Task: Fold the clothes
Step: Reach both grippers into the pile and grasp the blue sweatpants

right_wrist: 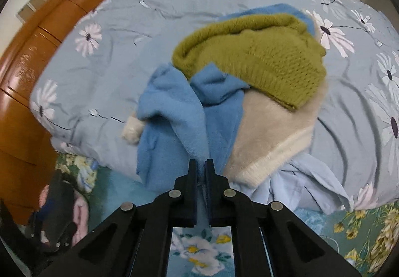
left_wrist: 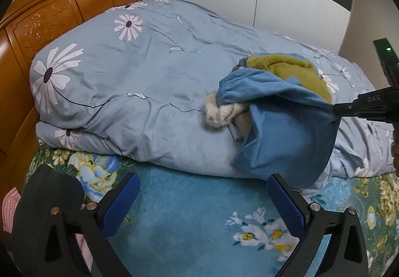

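Observation:
A blue fleece garment (right_wrist: 174,112) lies in a heap of clothes on the folded quilt, with a green knit sweater (right_wrist: 261,57) and a cream fuzzy garment (right_wrist: 269,127) beside and over it. My right gripper (right_wrist: 201,165) is shut on the blue garment's edge and pulls it taut; it shows in the left wrist view (left_wrist: 335,110) pinching the blue garment (left_wrist: 286,137). My left gripper (left_wrist: 202,192) is open and empty, low over the floral bed sheet, in front of the quilt.
The folded light-blue daisy quilt (left_wrist: 124,77) fills the middle of the bed. An orange wooden headboard (left_wrist: 49,15) stands at the left. Dark and pink clothes (left_wrist: 37,202) lie at the bottom left. A pale blue shirt (right_wrist: 311,182) lies under the heap.

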